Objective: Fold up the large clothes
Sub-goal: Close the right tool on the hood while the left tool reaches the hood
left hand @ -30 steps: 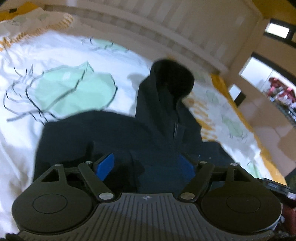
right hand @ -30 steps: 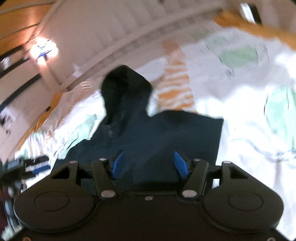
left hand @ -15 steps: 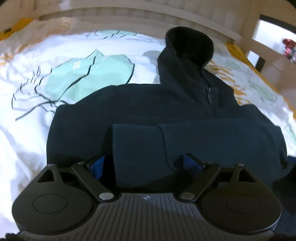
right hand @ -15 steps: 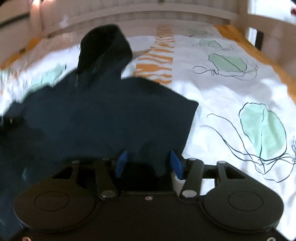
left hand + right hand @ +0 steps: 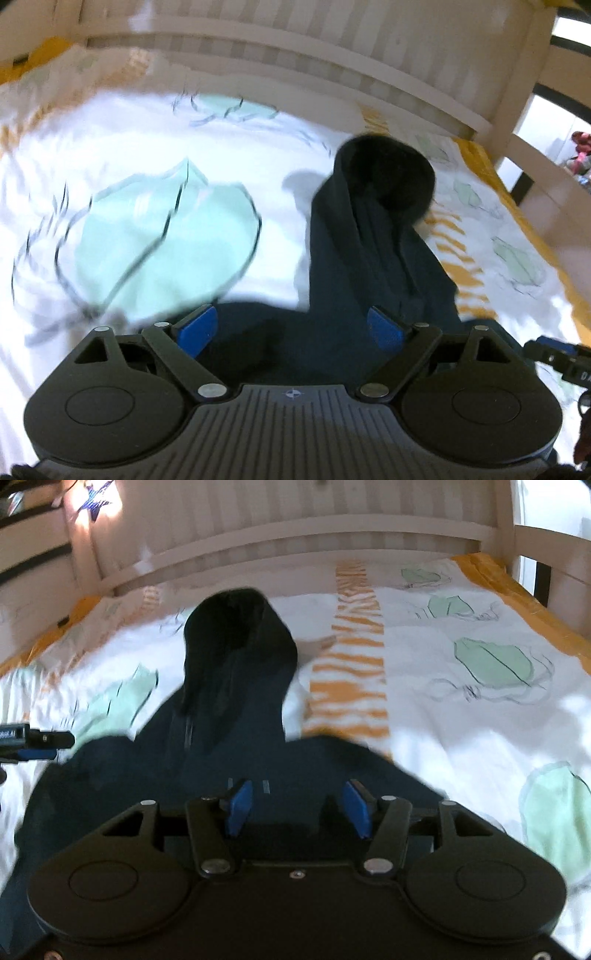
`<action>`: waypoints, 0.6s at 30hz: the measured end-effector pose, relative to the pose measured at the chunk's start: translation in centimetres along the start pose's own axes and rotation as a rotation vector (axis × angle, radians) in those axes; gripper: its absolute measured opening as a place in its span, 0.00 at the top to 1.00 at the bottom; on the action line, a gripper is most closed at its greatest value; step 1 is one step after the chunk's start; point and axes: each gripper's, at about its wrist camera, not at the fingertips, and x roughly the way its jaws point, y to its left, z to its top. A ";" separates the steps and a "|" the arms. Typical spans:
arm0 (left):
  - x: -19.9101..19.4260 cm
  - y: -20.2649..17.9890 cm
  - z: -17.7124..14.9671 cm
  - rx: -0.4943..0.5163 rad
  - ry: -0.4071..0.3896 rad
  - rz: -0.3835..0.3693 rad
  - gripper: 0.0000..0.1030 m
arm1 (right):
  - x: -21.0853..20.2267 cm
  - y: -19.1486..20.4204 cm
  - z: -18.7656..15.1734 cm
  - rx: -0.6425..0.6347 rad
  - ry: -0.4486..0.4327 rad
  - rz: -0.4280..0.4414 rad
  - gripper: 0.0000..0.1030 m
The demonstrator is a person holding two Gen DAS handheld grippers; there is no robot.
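White slatted rails [image 5: 332,77] run along the far side of the bed [image 5: 55,155], and its white sheet [image 5: 461,720] carries mint-green leaf prints outlined in dark scribble, orange stripes and an orange border. One garment on it: a dark navy hoodie [image 5: 373,236], lying across the middle of the bed, hood [image 5: 236,627] pointing toward the rails, zip running down from it. Body of the hoodie spreads low in both views, right up under the tools.

Two tools here. Left tool [image 5: 293,328]: jaws spread wide, they have just been opening, blue pads standing clear with only loose dark fabric lying below and between them, nothing pinched. Right tool [image 5: 297,808]: jaws parted about halfway, pads apart, hoodie cloth beneath the gap, not pressed by either pad as far as the blur allows.

Each tool's tip peeks into the other's view at the edge. Up in the right view's corner, one star-shaped light [image 5: 96,502] glows on the wall. Both views are smeared with motion blur.
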 end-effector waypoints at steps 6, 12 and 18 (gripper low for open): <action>4.1 -2.0 3.5 -0.006 -0.054 0.009 0.14 | 5.6 2.0 4.3 0.018 -0.054 -0.002 0.40; 7.4 -4.0 5.2 0.077 -0.091 0.047 0.14 | 10.0 4.2 7.2 0.010 -0.090 0.010 0.39; 10.0 -5.3 6.6 0.134 -0.134 0.086 0.14 | 13.7 6.1 9.0 -0.013 -0.108 -0.012 0.39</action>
